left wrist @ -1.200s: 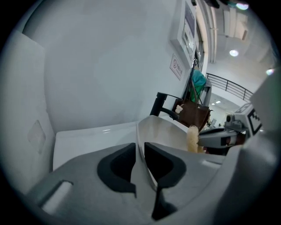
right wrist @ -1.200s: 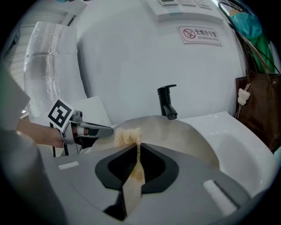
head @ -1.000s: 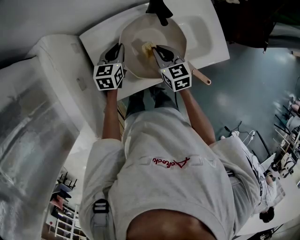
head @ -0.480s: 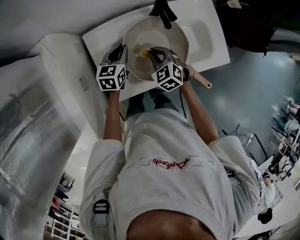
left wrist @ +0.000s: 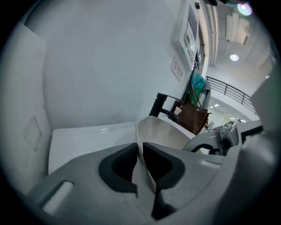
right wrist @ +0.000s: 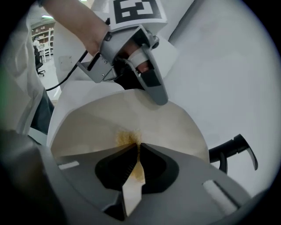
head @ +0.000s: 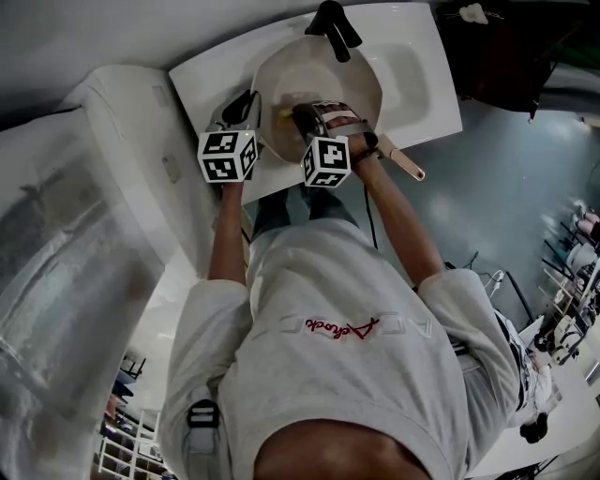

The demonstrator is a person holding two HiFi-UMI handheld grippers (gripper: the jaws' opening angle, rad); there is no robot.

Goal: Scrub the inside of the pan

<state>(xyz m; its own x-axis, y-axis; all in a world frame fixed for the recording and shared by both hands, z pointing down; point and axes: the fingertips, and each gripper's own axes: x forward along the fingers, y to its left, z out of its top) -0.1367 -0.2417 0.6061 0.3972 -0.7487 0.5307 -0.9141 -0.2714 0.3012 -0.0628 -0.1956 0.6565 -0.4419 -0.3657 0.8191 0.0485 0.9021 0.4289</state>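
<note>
The pan (head: 349, 82) is sitting in the white sink (head: 422, 89), with the black tap (head: 333, 21) overhanging it at 12 o'clock. Its handle (head: 405, 167) is pointing out at 4 o'clock, past the sink's front edge.

The left gripper (head: 248, 105) is holding the pan at roughly 8 o'clock. In the left gripper view its jaws are clamping the thin rim (left wrist: 142, 132), one jaw inside the wall and one outside. This hold is judged to be bracing the pan against sliding or turning under pressure.

The right gripper (head: 302, 112) is reaching into the pan from 6 o'clock. Its jaws are closed tight on a yellow sponge (right wrist: 127, 138), which is pressing on the inner surface left of centre. A yellowish smear is showing around the contact; whether foam or residue cannot be told.

Scrubbing is judged to be under way. The sponge is being pinched by a narrow edge, so it may be at risk of slipping out.
</note>
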